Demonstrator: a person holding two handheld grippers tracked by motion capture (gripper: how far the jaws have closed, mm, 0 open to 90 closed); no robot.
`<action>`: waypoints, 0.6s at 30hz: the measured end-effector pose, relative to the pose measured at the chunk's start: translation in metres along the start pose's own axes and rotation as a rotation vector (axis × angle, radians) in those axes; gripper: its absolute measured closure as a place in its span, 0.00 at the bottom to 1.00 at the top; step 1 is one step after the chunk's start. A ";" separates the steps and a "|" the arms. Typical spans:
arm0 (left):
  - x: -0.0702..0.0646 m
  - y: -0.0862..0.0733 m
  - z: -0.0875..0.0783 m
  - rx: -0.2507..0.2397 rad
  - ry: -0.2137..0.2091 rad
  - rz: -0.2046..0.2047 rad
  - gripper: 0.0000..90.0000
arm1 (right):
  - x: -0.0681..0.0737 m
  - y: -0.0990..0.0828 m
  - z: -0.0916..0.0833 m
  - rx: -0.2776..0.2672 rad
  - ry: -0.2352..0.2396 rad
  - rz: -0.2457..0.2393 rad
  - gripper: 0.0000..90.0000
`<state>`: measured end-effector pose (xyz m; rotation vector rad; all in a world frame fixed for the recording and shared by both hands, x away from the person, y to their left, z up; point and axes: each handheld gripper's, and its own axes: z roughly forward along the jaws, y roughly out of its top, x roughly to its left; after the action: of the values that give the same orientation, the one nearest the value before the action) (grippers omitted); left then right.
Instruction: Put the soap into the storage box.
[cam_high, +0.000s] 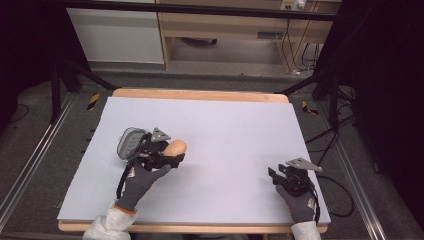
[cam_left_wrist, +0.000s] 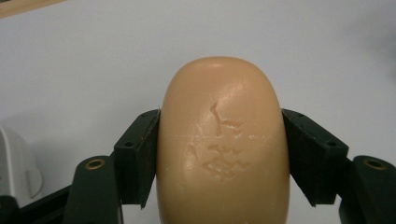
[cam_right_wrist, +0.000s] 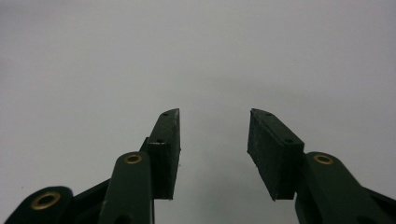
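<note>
White board covers the counter (cam_high: 210, 125) in the high view. At its eight o'clock the left gripper (cam_high: 172, 152) is clamped on a tan, rounded soap bar (cam_high: 177, 146); a clear grey-lidded container (cam_high: 131, 142) sits just beside it at nine o'clock, contents indiscernible. At four o'clock rests the right gripper (cam_high: 274, 175).

Left gripper view: the soap bar (cam_left_wrist: 223, 144), smooth with scuffed dents, sits squeezed between both pads.

Right gripper view: the right gripper (cam_right_wrist: 213, 154) has its jaws apart, nothing between them, over bare counter (cam_right_wrist: 196, 56).
</note>
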<state>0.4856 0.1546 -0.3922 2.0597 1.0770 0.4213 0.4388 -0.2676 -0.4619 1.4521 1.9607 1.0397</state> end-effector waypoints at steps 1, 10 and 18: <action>0.002 0.000 -0.002 -0.003 0.002 -0.004 0.36 | 0.000 0.000 0.001 -0.003 -0.005 -0.006 0.60; 0.019 -0.001 -0.015 -0.032 0.031 -0.034 0.36 | 0.002 0.000 0.001 0.000 -0.010 -0.015 0.59; 0.036 -0.002 -0.025 -0.043 0.064 -0.059 0.36 | 0.004 0.001 0.001 0.001 -0.012 -0.014 0.59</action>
<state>0.4914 0.1958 -0.3792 1.9836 1.1538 0.4796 0.4391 -0.2638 -0.4619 1.4396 1.9605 1.0225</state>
